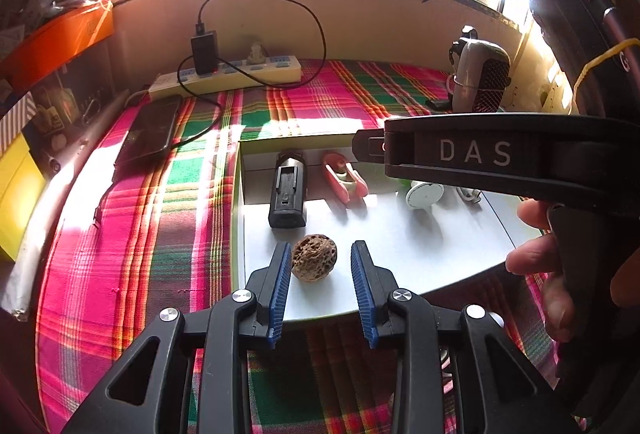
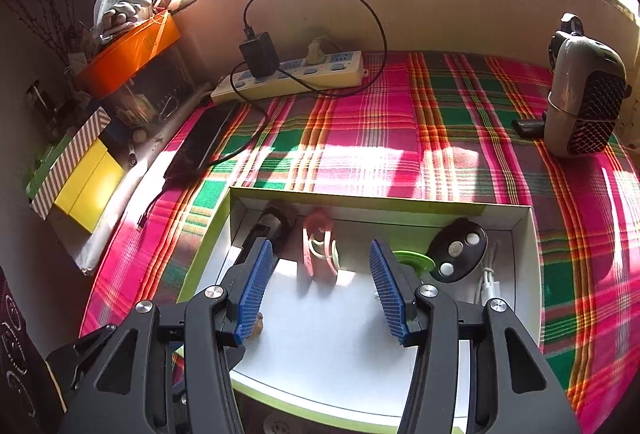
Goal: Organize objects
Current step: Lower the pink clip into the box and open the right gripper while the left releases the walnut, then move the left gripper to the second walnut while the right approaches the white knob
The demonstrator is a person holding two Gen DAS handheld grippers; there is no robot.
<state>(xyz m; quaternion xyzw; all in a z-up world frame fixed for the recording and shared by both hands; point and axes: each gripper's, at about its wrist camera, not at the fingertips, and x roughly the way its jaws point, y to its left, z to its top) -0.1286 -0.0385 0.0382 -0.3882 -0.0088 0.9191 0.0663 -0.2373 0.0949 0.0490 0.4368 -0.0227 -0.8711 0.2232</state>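
Here, the left gripper (image 1: 320, 254) hovered over the near part of a shallow white tray (image 1: 400, 246) with a green rim, which lay on a plaid cloth (image 1: 160, 234). Its blue pads stood apart, one on each side of a wrinkled walnut (image 1: 314, 256) (neither pad touched it), and the walnut rested on the tray floor.

The right gripper (image 2: 320, 266) was released too, with its jaws wide and nothing between them. Beyond it, along the far wall of the tray, lay a black battery-like block (image 2: 272, 222), a pink clip (image 2: 318, 250), a green disc (image 2: 416, 261), a black key fob (image 2: 458, 250) and a white cable (image 2: 490, 282). In the left view, fingers (image 1: 532, 258) of a hand held the handle of the right tool.

On the cloth behind the tray were a phone (image 1: 150, 131), a power strip (image 2: 288, 75) and a small heater (image 2: 584, 105).
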